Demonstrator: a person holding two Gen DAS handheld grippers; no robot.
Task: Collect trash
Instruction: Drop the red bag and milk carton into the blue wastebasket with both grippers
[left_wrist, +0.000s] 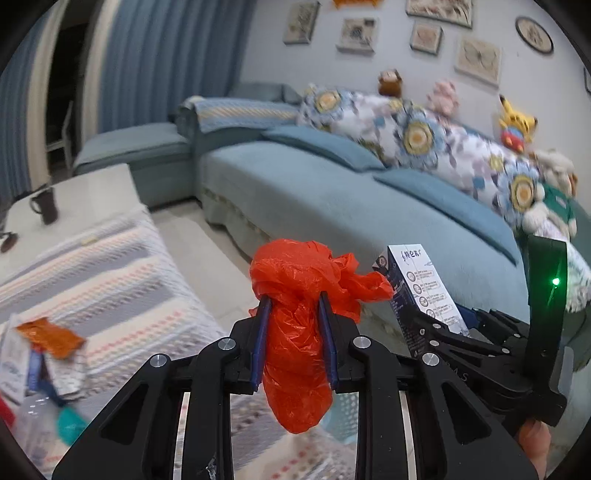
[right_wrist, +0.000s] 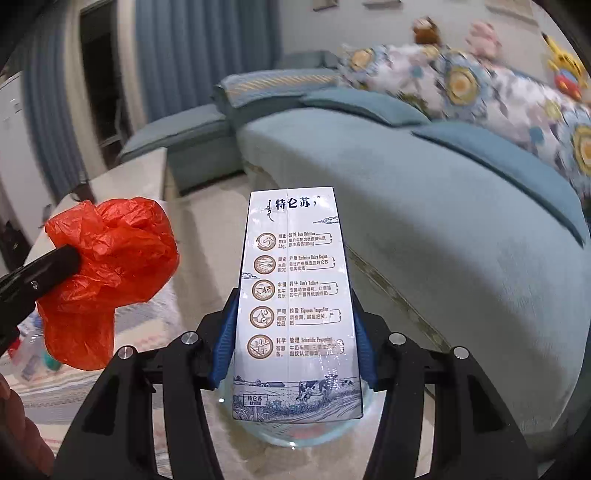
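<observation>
Two tools each grip a piece of trash above the floor beside a blue sofa (left_wrist: 332, 206). Clenched in the right tool (right_wrist: 295, 347) is a white milk carton (right_wrist: 295, 306) printed "特仑苏", with a cow drawing at its base. Between the left tool's (left_wrist: 295, 332) blue pads sits a crumpled orange plastic bag (left_wrist: 299, 332). Only the left view shows wrappers (left_wrist: 48, 339) on the striped bench cloth (left_wrist: 118, 288) and a dark mug (left_wrist: 46, 205).
</observation>
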